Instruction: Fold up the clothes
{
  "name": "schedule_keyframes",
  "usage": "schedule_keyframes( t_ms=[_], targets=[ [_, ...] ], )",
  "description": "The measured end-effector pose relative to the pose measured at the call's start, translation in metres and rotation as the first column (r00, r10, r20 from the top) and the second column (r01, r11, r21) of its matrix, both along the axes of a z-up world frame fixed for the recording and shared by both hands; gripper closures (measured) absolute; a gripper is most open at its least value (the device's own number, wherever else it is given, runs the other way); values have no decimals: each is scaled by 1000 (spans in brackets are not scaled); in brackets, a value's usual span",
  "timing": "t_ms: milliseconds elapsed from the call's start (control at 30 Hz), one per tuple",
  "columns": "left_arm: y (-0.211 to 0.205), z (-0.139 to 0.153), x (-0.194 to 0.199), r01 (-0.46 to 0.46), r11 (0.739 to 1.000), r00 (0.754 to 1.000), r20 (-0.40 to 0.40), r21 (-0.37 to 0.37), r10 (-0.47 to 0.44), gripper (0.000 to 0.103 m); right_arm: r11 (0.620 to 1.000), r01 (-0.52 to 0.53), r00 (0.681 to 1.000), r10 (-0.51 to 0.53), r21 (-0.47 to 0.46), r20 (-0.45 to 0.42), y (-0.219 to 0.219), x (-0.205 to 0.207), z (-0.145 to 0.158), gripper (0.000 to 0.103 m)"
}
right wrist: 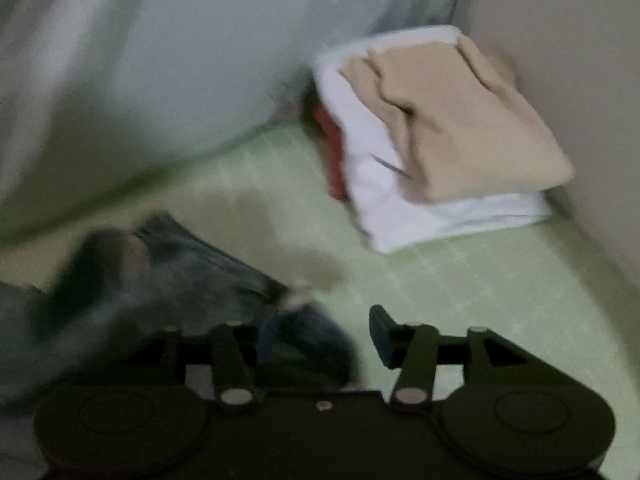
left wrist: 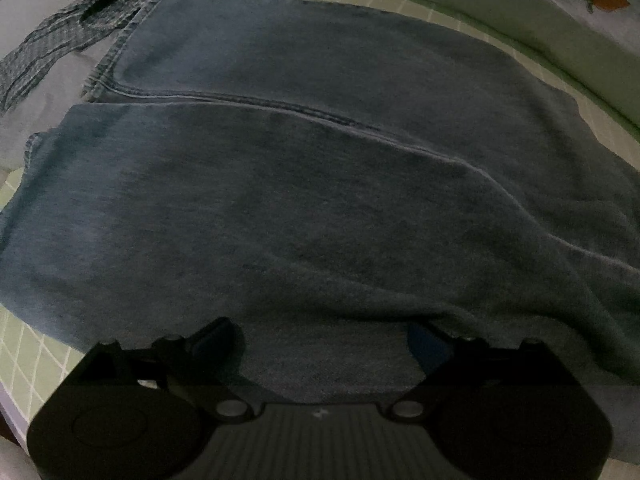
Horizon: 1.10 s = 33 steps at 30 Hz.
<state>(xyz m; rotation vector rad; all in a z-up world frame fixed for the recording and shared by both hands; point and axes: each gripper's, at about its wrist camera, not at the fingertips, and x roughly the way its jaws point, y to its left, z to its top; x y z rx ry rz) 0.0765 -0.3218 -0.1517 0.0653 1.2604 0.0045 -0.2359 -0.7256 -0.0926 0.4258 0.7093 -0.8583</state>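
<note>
Blue jeans (left wrist: 320, 184) lie spread across the green checked sheet (left wrist: 32, 356), both legs side by side. My left gripper (left wrist: 320, 340) is open right over the near denim edge, which lies between its fingers. In the blurred right wrist view, my right gripper (right wrist: 320, 336) is open with a bunched end of the jeans (right wrist: 312, 340) lying between its fingers. More denim (right wrist: 168, 276) trails off to the left.
A folded stack with a beige garment (right wrist: 460, 128) on a white one (right wrist: 440, 216) and something red (right wrist: 334, 148) beneath stands by the wall. A checked blue garment (left wrist: 60, 40) lies at the far left. A pale curtain or bedding with a carrot print (left wrist: 604, 0) borders the back.
</note>
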Motion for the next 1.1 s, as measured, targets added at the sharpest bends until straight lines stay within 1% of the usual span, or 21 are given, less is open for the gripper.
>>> schedule_keyframes(
  t_ms=[100,200,300,367,400,433,467,533,600,633,667,700,733,767,800,833,867,900,933,1000,1100],
  targets=[
    [2,1,-1,5,1000,1000,2,2,-5,9,999,-34,994,31,30,104,4,4,7,40],
    [4,1,-2,8,1000,1000,6,-1,-8,9,990,-49,992,33,134,122,-1,17,-7,40],
    [8,3,-3,3,1000,1000,12,-13,-3,9,970,-64,990,32,233,140,-6,30,-20,40],
    [8,4,-3,-5,1000,1000,17,-20,5,9,964,-60,987,18,260,160,-6,29,-22,51],
    [9,4,-3,-10,1000,1000,20,-22,10,9,964,-64,986,20,260,167,-6,27,-20,71],
    [9,5,-2,-15,1000,1000,23,-25,16,9,964,-69,984,24,258,174,-5,25,-18,94],
    [10,7,-2,-20,999,999,25,-29,21,9,965,-84,982,38,248,185,-3,23,-12,95],
    [12,12,-2,-28,999,999,38,-34,29,9,974,-92,967,38,206,252,2,7,10,95],
    [17,21,-1,-43,998,997,61,-39,46,9,983,-61,952,5,174,307,9,-13,33,95],
    [21,26,0,-59,997,996,70,-49,63,9,986,-42,954,-7,159,300,10,-20,38,95],
    [26,30,2,-77,995,994,77,-63,82,9,989,-32,967,-6,144,256,10,-22,37,95],
    [30,34,4,-93,993,992,82,-77,100,9,991,-29,985,6,133,174,8,-19,31,94],
    [34,38,6,-107,990,990,87,-92,115,9,991,-17,996,4,136,93,5,-16,22,89],
    [37,41,10,-117,988,988,92,-103,126,9,988,5,999,-12,151,52,3,-14,16,84],
    [40,44,14,-123,986,986,97,-112,134,9,986,26,998,-35,163,51,2,-14,15,74],
    [43,48,18,-129,985,984,104,-117,142,9,984,47,997,-58,171,55,1,-13,14,54],
    [45,50,24,-138,983,982,112,-119,151,9,985,68,993,-82,162,86,0,-14,17,43],
    [48,51,31,-149,981,980,115,-123,164,9,984,78,988,-97,158,117,-1,-12,19,26],
    [48,51,38,-161,978,978,113,-131,176,9,984,82,985,-105,161,139,-4,-8,20,21],
    [46,48,54,-186,970,974,99,-158,203,9,980,60,983,-91,187,157,-12,3,19,21],
    [41,41,80,-241,951,962,81,-196,260,9,973,16,986,-53,231,156,-29,31,8,18]
  ],
)
